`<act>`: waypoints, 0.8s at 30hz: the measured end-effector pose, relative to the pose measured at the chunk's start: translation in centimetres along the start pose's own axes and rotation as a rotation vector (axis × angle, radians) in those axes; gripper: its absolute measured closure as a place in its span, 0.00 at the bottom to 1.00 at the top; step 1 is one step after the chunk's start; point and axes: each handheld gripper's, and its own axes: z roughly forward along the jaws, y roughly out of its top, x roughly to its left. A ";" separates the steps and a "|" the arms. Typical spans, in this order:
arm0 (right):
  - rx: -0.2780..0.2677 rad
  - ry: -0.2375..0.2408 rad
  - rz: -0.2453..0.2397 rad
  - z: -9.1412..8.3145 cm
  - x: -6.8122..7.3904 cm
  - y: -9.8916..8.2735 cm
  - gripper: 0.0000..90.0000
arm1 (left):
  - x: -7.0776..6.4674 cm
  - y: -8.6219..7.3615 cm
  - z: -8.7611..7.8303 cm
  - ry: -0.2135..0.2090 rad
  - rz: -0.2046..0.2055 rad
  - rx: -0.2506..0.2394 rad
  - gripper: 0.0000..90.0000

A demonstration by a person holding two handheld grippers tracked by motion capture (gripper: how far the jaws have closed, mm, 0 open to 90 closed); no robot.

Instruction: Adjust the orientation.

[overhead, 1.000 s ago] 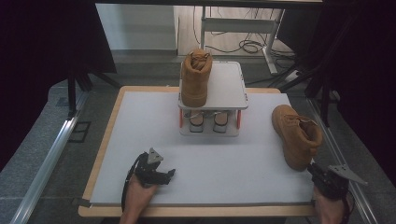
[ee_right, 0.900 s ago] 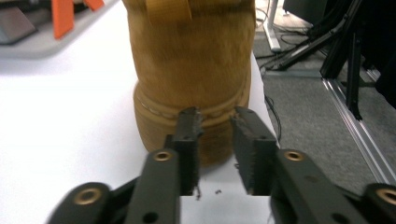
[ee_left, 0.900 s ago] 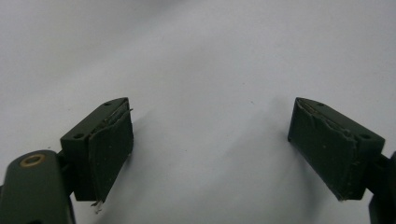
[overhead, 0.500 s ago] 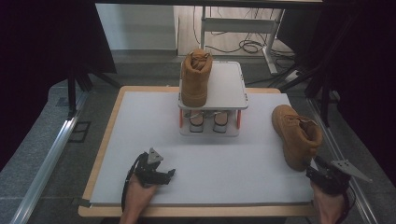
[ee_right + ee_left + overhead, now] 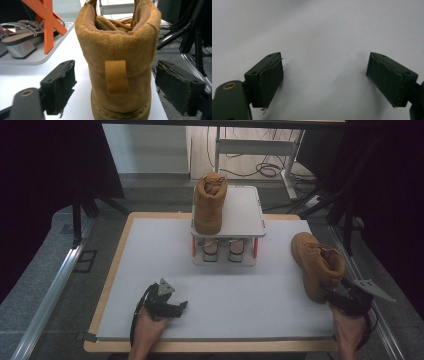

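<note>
Nearest, the left tool [image 5: 167, 306] rests low on the white table [image 5: 150, 260] with its jaws spread and nothing between them. Just beyond the right tool [image 5: 336, 295], whose jaws have just been opening and now stand apart either side of the heel without pressing it, sits a tan boot [image 5: 120, 62] upright near the table's right edge. Farther back, its twin boot [image 5: 209, 202] stands on a small white rack [image 5: 245, 212] holding sandals [image 5: 220, 249] below.
</note>
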 end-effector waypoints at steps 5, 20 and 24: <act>-0.002 -0.029 -0.044 0.8 0.4 0.5 0.15 | 0.0 0.0 0.0 0.000 0.000 -0.001 0.16; 0.009 -0.074 -0.060 3.9 0.7 1.9 0.06 | 0.0 0.0 0.0 0.000 -0.001 0.000 0.16; 0.015 -0.081 -0.062 4.6 0.8 2.3 0.05 | 0.0 0.0 0.0 0.000 0.000 0.000 0.16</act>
